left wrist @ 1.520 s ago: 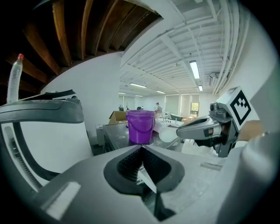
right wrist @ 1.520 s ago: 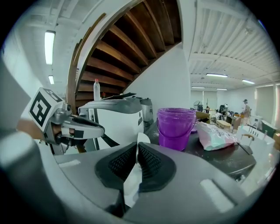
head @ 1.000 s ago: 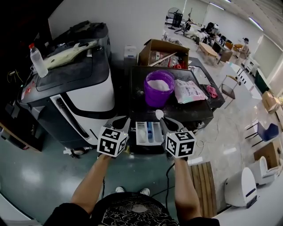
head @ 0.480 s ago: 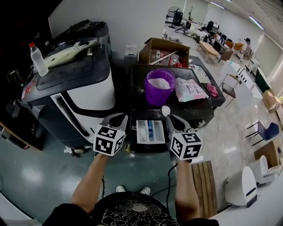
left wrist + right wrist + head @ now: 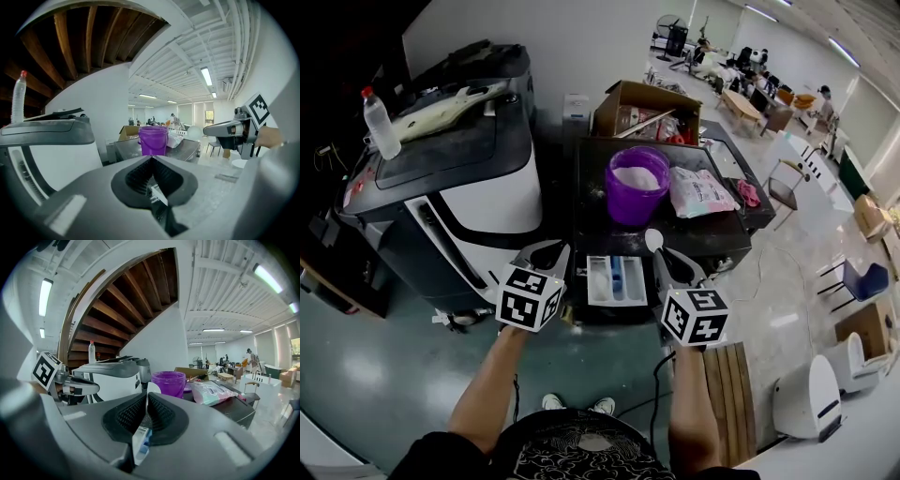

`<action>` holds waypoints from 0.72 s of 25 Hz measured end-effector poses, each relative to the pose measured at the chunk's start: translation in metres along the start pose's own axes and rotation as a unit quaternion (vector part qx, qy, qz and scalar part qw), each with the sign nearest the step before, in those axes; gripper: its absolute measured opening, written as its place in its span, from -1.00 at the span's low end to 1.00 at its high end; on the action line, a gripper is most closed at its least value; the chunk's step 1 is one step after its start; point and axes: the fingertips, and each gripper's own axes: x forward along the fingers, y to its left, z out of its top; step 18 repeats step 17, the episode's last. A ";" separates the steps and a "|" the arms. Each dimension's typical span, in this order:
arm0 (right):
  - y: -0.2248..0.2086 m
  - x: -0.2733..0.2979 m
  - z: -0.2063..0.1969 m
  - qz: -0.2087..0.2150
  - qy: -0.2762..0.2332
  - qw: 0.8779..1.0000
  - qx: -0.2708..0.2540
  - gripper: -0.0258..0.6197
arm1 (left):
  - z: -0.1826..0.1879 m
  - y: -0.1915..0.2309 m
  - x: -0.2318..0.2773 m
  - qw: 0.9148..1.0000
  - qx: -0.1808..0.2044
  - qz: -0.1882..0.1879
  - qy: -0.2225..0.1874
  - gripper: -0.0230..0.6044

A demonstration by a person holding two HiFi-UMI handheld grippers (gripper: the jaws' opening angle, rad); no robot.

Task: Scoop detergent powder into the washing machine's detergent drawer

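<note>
The detergent drawer (image 5: pixel 616 280) is pulled open from the front of the black washing machine (image 5: pixel 722 234); its compartments look white with a blue part. A purple bucket (image 5: pixel 637 185) of white powder stands on the machine's top, and shows again in the right gripper view (image 5: pixel 171 381). My right gripper (image 5: pixel 662 253) is shut on the handle of a white scoop (image 5: pixel 653 240), just right of the drawer. The scoop's bowl (image 5: pixel 153 388) sticks up past the jaws; I cannot tell if it holds powder. My left gripper (image 5: pixel 546 250) is shut and empty, left of the drawer.
A pink-and-white bag (image 5: pixel 697 192) lies beside the bucket. An open cardboard box (image 5: pixel 649 110) sits behind. A white-and-black machine (image 5: pixel 464 183) with a plastic bottle (image 5: pixel 381 127) on top stands to the left. Chairs and tables fill the room at the right.
My right gripper has drifted right and slightly toward me with the scoop. The left gripper has eased a little to the left. The drawer and bucket have not moved.
</note>
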 end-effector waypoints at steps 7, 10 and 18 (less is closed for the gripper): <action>0.002 0.001 0.000 0.001 -0.002 1.000 -0.001 -0.81 | 0.001 0.000 0.002 1.000 -0.001 -0.002 -0.001 -0.93; 0.001 0.001 0.001 0.001 -0.003 1.000 -0.001 -0.81 | 0.001 -0.001 0.003 1.000 -0.002 -0.002 -0.001 -0.93; 0.002 0.001 0.001 0.002 -0.004 1.000 0.000 -0.81 | 0.001 -0.002 0.003 1.000 -0.001 -0.003 -0.001 -0.93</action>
